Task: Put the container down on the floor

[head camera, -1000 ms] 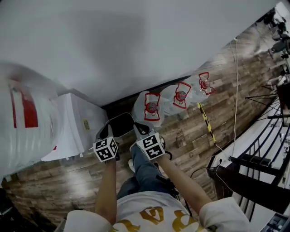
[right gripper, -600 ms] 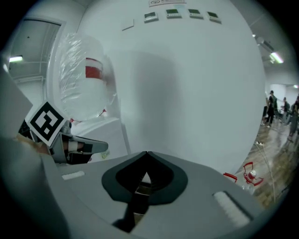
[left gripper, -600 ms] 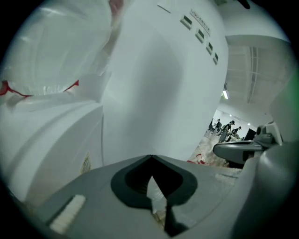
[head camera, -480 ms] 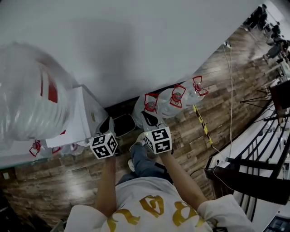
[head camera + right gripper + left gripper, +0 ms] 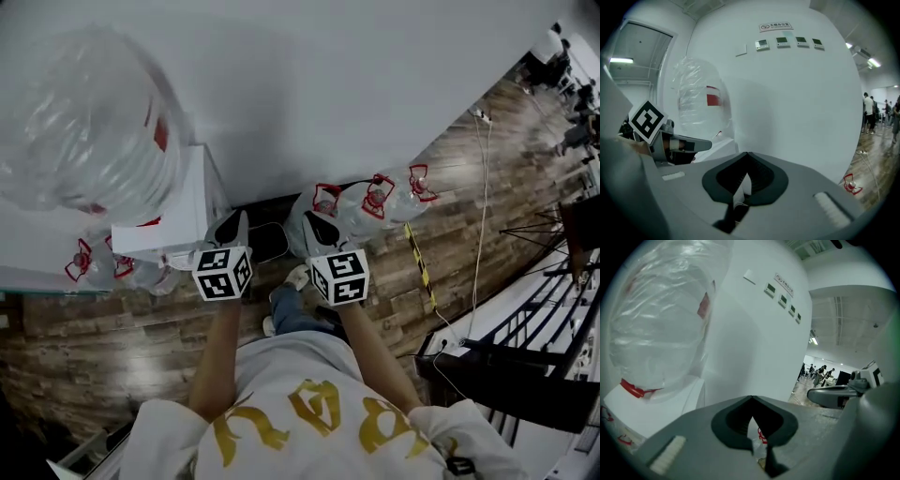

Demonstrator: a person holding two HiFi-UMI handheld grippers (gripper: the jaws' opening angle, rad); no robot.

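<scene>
I see my left gripper (image 5: pixel 751 401) and right gripper (image 5: pixel 746 157) with jaws closed tip to tip on nothing, while the head view alone shows in full the three plastic-wrapped containers (image 5: pixel 361 204) standing on the wood floor (image 5: pixel 450 187) at the foot of the wall (image 5: pixel 328 84), just beyond the right gripper.

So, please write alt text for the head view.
From above, a person holds the left hand-held gripper and right hand-held gripper side by side before a white wall. Clear water jugs stand on the wooden floor; a plastic-wrapped jug tops a white dispenser.
</scene>
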